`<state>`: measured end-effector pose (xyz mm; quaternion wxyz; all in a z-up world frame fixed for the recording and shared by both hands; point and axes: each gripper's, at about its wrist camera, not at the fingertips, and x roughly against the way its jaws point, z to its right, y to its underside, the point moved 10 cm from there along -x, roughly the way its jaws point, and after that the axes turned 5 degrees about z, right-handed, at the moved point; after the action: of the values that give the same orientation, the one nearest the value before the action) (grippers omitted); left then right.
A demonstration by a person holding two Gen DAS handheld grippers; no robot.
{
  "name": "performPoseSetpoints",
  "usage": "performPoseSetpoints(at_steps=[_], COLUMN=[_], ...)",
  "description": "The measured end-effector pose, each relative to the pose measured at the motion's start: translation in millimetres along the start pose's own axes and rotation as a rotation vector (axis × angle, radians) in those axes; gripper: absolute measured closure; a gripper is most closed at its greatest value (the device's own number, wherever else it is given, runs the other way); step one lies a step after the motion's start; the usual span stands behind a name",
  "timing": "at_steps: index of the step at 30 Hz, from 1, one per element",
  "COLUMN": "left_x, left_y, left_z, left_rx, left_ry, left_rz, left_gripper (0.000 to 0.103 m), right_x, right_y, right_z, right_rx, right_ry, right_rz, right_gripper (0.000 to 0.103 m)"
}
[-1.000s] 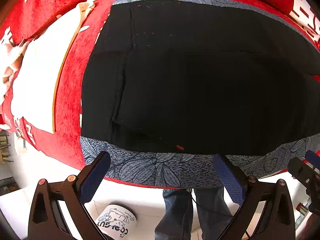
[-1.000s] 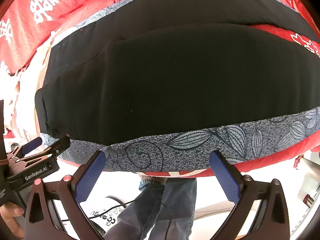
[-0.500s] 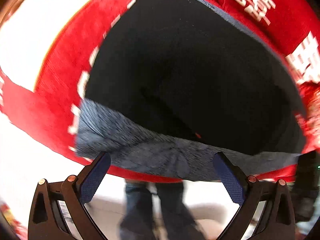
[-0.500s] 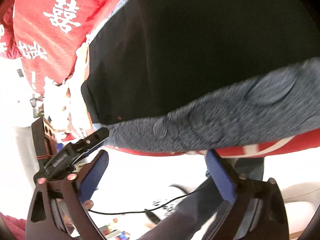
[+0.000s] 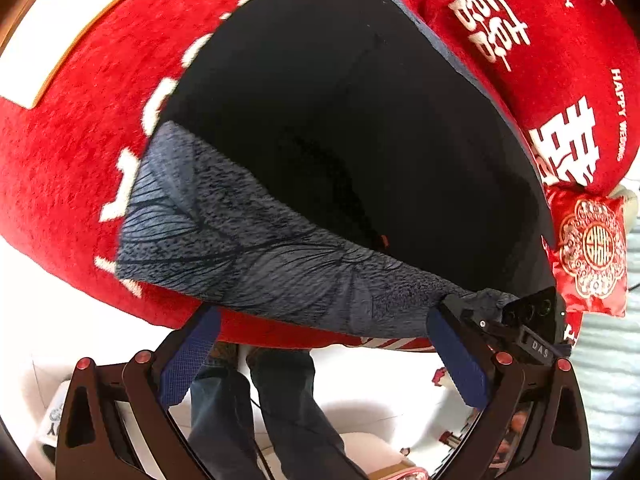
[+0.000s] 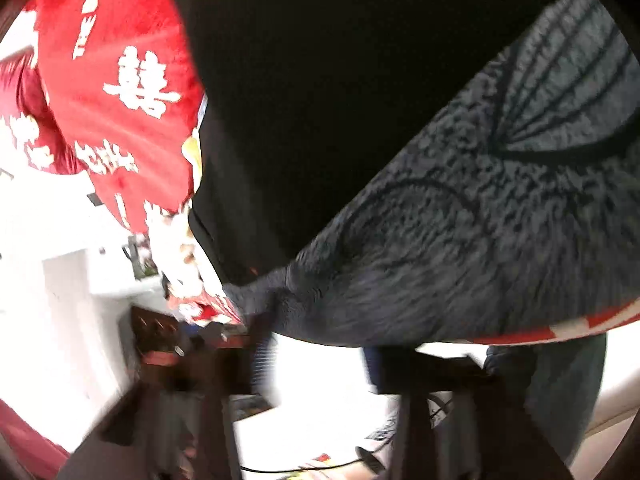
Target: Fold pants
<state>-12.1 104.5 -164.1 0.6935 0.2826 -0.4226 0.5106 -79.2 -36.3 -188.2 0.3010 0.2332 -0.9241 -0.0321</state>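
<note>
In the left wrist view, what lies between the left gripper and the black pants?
A grey leaf-patterned cloth lies between the left gripper and the black pants.

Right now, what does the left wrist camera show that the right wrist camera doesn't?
Only the left wrist view shows a small embroidered red cushion, the right gripper at the mat's corner, and the left gripper sharply, jaws wide open. Only the right wrist view shows white furniture, while its own gripper is motion-blurred. Both show the black pants on the grey leaf-patterned mat over the red blanket.
</note>
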Motion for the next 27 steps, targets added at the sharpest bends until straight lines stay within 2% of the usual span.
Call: performPoseSetpoints(at_steps=[5,9,12,13,14,15,17,19,21,25,27], left_x=[0.9,-6.3,-16.7,-17.9,-15.5,-12.7,-7.9,-5.2,-3.4,0.1,3.5], left_y=[-7.7,-23.8,-38.0,-39.8,-42.0,-42.7,-43.5,-44.1,-43.8,-43.7,-41.9], left_z=[11.5,22.6,23.0,24.5,27.8,33.7,40.8,47.0,50.8,55.2,57.4], left_rx=[0.166,0.216,0.214,0.214,0.203,0.180,0.130,0.088,0.059,0.021,0.000], left_ry=[0.145,0.182,0.147,0.150,0.165,0.180,0.181,0.183,0.184,0.185,0.185], left_rz=[-0.003,0.026,0.042,0.040,0.048,0.046,0.041,0.028,0.013,-0.010,-0.016], left_gripper=[0.000,0.000,0.031,0.034,0.039,0.052,0.053,0.053,0.053,0.053,0.053], right_x=[19.6,30.2,28.2,25.9,25.2,25.2,24.0,30.9,39.0,57.9,67.5], right_y=[5.2,5.5,6.1,5.8,6.7,9.2,7.3,3.5,-1.4,-15.3,-23.9], right_z=[-51.6,-75.5,-80.1,-80.8,-78.7,-73.0,-61.2,-38.4,-19.5,2.1,11.5], right_rx=[0.075,0.106,0.129,0.128,0.121,0.108,0.072,0.026,-0.029,-0.103,-0.152], right_ry=[-0.097,-0.144,-0.128,-0.122,-0.108,-0.096,-0.070,-0.050,-0.044,-0.078,-0.126], right_rz=[-0.003,-0.010,-0.026,-0.029,-0.030,-0.032,-0.017,0.018,0.070,0.176,0.239], right_gripper=[0.089,0.089,0.086,0.085,0.085,0.084,0.078,0.062,0.052,0.050,0.050])
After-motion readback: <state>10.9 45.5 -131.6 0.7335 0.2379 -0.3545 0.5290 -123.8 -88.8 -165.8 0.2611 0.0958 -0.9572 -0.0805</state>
